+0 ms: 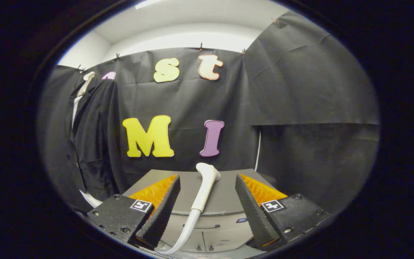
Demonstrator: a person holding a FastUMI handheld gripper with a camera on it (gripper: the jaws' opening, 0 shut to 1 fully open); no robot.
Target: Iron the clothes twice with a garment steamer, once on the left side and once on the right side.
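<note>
Between the wide-open fingers of the hand-held gripper (207, 212), the steamer head (204, 190) is sitting on the worktop (225, 196), touching neither finger. Its long handle is pointing toward 12 o'clock, tipping slightly to 1. The dark jacket (95, 144) is hanging far off at 10 o'clock.

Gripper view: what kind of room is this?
Probably a small booth set up for steaming clothes. A dark jacket hangs on the cloth wall, and a steamer head rests on a grey cabinet, between the open gripper fingers.

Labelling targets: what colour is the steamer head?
White steamer head on pale hose, between the open fingers; gripper view.
</note>
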